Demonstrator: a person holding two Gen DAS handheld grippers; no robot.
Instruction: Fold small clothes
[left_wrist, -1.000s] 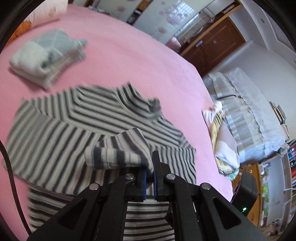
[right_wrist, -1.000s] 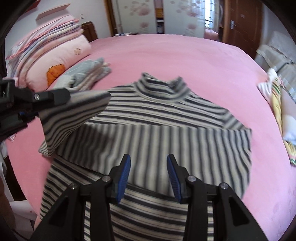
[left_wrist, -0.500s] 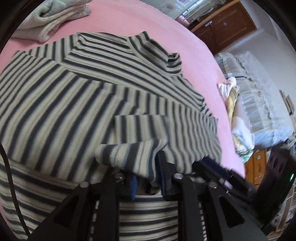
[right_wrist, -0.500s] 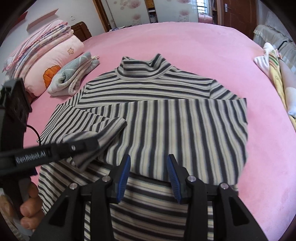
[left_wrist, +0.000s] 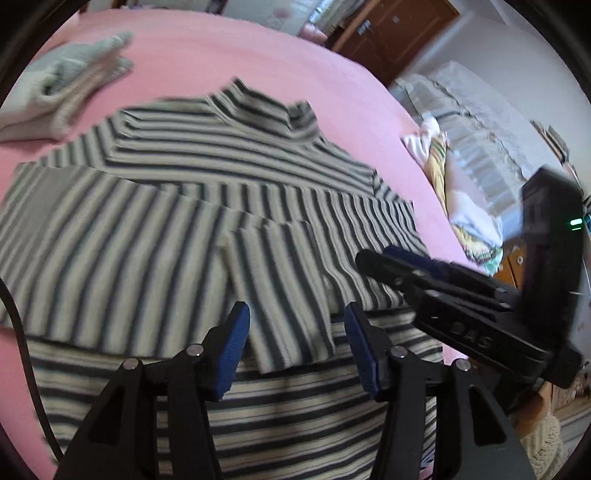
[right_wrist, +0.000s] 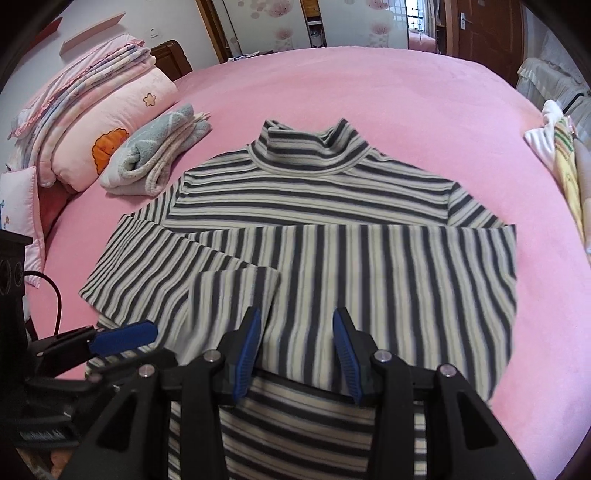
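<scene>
Striped turtleneck (right_wrist: 314, 206) flat, sleeves folded across.

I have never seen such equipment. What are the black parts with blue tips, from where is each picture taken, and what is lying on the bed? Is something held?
There is no robot here. A person holds one hand tool in each hand, each a two-finger gripper with blue pads and a wide-angle camera looking along its fingers.

One picture comes from the left gripper, the other from the right gripper. Each camera sees its own fingers at the bottom, and the other tool at the side.

On the pink bed lies a striped turtleneck sweater, with both sleeves folded across its chest. Beside it lies a folded grey towel, and further left pillows.

Both grippers are open and hold nothing; the sleeve cuff lies free between the left gripper's fingers.
</scene>
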